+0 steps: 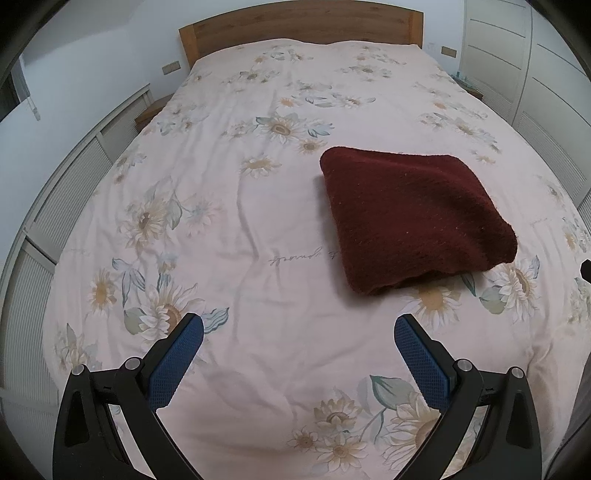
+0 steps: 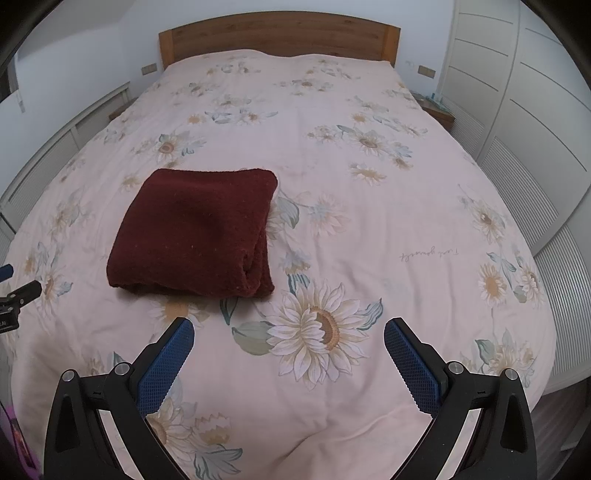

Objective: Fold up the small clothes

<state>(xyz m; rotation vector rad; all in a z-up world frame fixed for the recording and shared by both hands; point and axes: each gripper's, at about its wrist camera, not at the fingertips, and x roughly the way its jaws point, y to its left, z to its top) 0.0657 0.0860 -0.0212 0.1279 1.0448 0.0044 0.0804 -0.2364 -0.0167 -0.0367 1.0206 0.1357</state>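
- Left gripper [image 1: 299,325], black-framed with 2 blue textured pads [image 1: 177,362]: spread wide, holding nothing, touching nothing, hovering above the pale pink sunflower-print bedspread [image 1: 236,229].
- Right gripper [image 2: 290,326], same black frame, blue pads [image 2: 166,365]: likewise spread wide, nothing pinched, poised over a large printed sunflower [image 2: 317,332] on the bedspread [image 2: 388,206].
- Tip of the left gripper also visible at the left edge of the right wrist view [image 2: 22,290]; a dark sliver at the right edge of the left wrist view, too small to identify.
- Open bedspread on every side of the dark red fuzzy folded garment [image 1: 413,218]: broad bare stretch to its left in the left wrist view, broad bare stretch to its right in the right wrist view.
- Far end bounded by a brown wooden headboard [image 1: 303,29]; white louvred panels [image 1: 62,206] along the left side, white wardrobe doors [image 2: 517,96] along the right (both near the mattress edges).
- Garment [image 2: 195,229] lying flat on the bedspread, ahead of both grippers, apart from each: to the right of the left gripper, to the left of the right one.
- Folded into a compact, roughly square bundle; plush, slightly speckled surface; rounded corners.
- Stacked layers showing along the near and right edges, smooth fold along the far edge.
- Light wrinkles in the bedspread around it; cursive lettering [image 1: 301,256] printed just beside its left edge in the left wrist view.
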